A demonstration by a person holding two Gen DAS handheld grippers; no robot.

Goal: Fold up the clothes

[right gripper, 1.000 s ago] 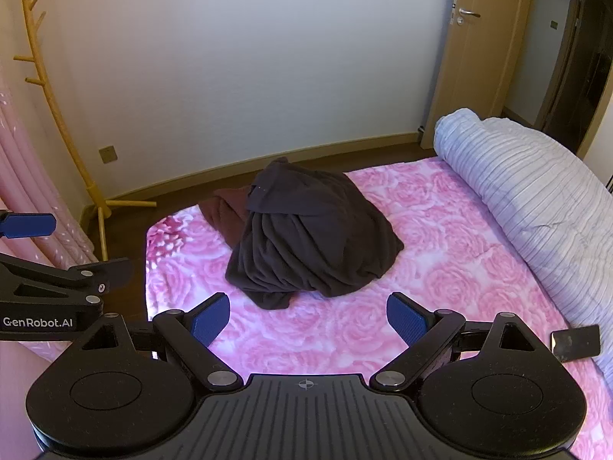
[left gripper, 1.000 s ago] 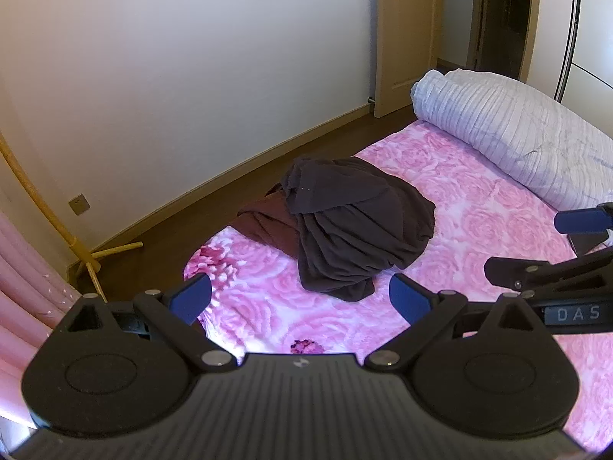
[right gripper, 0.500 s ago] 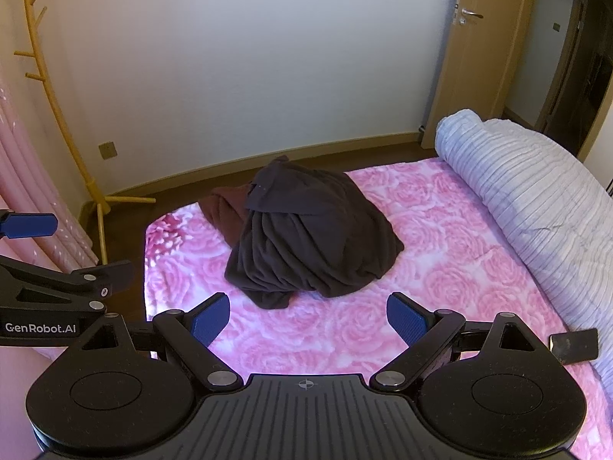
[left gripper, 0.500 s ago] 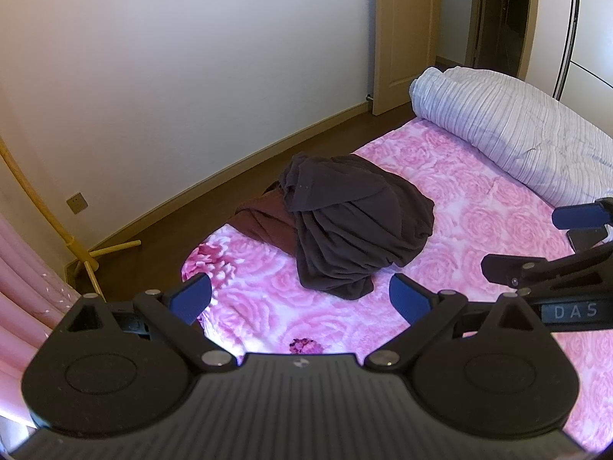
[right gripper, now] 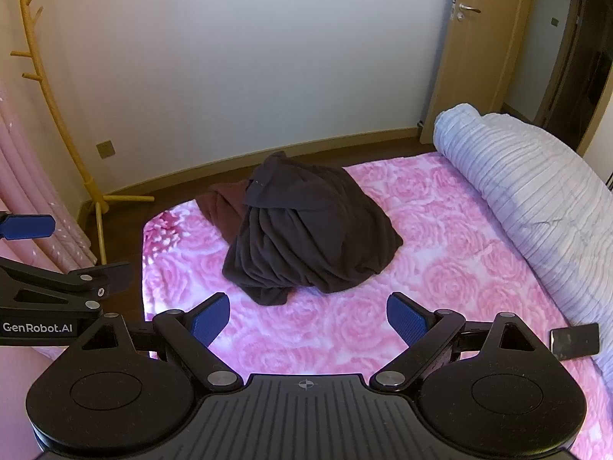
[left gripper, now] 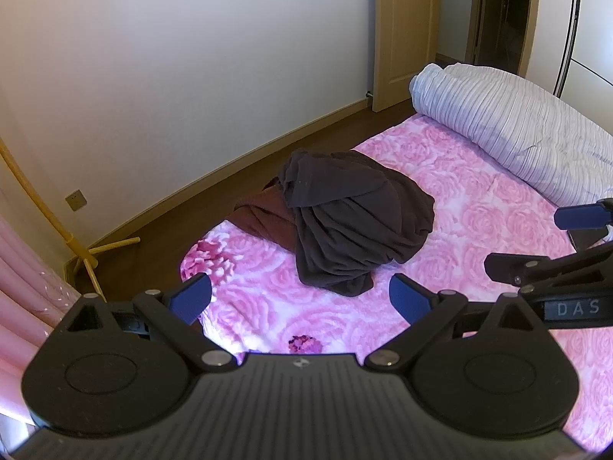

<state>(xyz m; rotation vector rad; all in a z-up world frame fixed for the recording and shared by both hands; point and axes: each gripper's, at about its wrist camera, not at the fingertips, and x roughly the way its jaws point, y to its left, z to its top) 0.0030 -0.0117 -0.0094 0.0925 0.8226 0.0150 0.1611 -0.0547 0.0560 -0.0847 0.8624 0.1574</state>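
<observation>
- The left gripper (left gripper: 299, 299) was held above the near edge of the bed; its blue-padded fingers (left gripper: 408, 301) were spread wide, with nothing between them.
- The right gripper (right gripper: 306, 320) was likewise held over the bed, fingers wide apart and empty. Each gripper was seen at the edge of the other's view.
- A small dark flat object (right gripper: 574, 343), too unclear to be identified, was noted on the bed beside the right gripper.
- The pink rose-patterned bedspread (right gripper: 440, 280) was seen under both grippers.
- The dark crumpled garment (right gripper: 310, 230) was found heaped in the middle of the bedspread, ahead of both grippers and touched by neither.
- A reddish-brown garment (left gripper: 264, 218) was noted partly under the dark one, on its far left side, near the bed edge.
- A rolled striped quilt (left gripper: 509, 130) was recorded along the right side of the bed.
- Beyond the bed, a yellow coat stand (right gripper: 49, 99), the white wall (right gripper: 230, 69) and a wooden door (right gripper: 479, 50) were recorded.
</observation>
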